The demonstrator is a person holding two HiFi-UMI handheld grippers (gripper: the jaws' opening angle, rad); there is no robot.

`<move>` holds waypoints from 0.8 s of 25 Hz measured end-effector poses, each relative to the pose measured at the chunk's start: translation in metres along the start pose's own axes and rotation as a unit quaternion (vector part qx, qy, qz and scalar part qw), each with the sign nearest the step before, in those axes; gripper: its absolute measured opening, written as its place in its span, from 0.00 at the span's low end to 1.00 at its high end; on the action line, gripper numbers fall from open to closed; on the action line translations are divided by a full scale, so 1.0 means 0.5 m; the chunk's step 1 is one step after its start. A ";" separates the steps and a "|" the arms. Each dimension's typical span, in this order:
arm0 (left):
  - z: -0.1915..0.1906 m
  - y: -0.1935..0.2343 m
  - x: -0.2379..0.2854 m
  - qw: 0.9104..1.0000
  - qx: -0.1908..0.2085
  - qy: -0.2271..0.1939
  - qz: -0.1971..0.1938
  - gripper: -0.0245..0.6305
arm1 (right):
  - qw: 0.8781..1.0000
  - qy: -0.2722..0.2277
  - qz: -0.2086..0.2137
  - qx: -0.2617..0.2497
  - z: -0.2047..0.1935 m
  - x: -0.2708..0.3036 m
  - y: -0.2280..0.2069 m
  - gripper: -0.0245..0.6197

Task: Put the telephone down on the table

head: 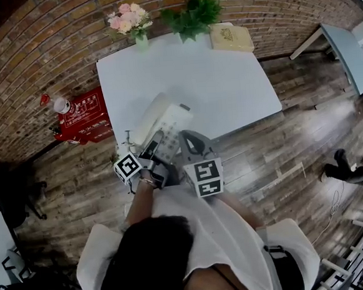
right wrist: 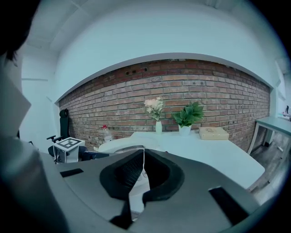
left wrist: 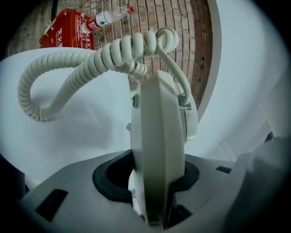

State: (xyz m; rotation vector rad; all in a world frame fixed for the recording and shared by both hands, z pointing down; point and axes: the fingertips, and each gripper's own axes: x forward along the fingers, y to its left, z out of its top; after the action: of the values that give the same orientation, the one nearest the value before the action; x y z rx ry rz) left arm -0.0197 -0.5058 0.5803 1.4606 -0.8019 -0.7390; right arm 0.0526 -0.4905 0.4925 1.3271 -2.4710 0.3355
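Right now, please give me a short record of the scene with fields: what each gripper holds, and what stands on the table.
left gripper: jaws shut on the edge of the telephone
right gripper: jaws together, empty
coiled cord: loops out from the telephone
table: white; flower vase, potted plant and flat box along its far edge

The white rectangular table (head: 227,87) lies open across its middle and near right. Its far edge carries a vase of pink flowers (head: 129,21), a green potted plant (head: 191,15) and a flat beige box (head: 231,38); a cream corded telephone (head: 161,127) crowds the near left corner.
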 end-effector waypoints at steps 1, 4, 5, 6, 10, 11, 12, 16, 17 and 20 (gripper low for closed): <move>0.002 0.006 0.006 1.000 0.000 0.004 0.007 0.32 | 1.000 0.001 -0.004 0.001 0.002 0.006 -0.004 0.08; 0.007 0.024 0.025 1.000 0.005 0.020 0.022 0.32 | 1.000 0.001 -0.008 0.007 0.009 0.025 -0.008 0.08; 0.010 0.028 0.032 0.999 0.007 0.024 0.024 0.32 | 1.000 0.002 -0.008 0.006 0.012 0.031 -0.006 0.08; 0.012 0.034 0.039 0.999 0.008 0.027 0.029 0.32 | 1.000 0.002 -0.008 0.003 0.014 0.037 -0.004 0.08; 0.022 0.063 0.061 0.998 0.001 0.035 0.049 0.32 | 1.000 -0.005 -0.015 -0.012 0.026 0.046 -0.003 0.08; 0.025 0.067 0.067 0.998 0.000 0.035 0.050 0.32 | 1.000 -0.006 -0.018 -0.013 0.028 0.049 -0.006 0.08; 0.028 0.071 0.074 0.998 0.000 0.034 0.052 0.32 | 1.000 -0.006 -0.021 -0.012 0.029 0.053 -0.011 0.08; 0.034 0.086 0.098 0.997 -0.004 0.037 0.064 0.32 | 0.999 -0.008 -0.032 -0.013 0.036 0.062 -0.024 0.08; 0.035 0.089 0.102 0.997 -0.004 0.040 0.066 0.32 | 0.999 -0.010 -0.034 -0.013 0.038 0.064 -0.025 0.08; 0.037 0.102 0.110 0.996 -0.001 0.049 0.076 0.32 | 0.999 -0.013 -0.037 -0.015 0.044 0.068 -0.026 0.08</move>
State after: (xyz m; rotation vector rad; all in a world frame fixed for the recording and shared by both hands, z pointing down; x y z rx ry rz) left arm -0.0071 -0.5623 0.6313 1.4067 -0.8271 -0.5492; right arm 0.0420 -0.5312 0.4860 1.4158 -2.4313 0.2641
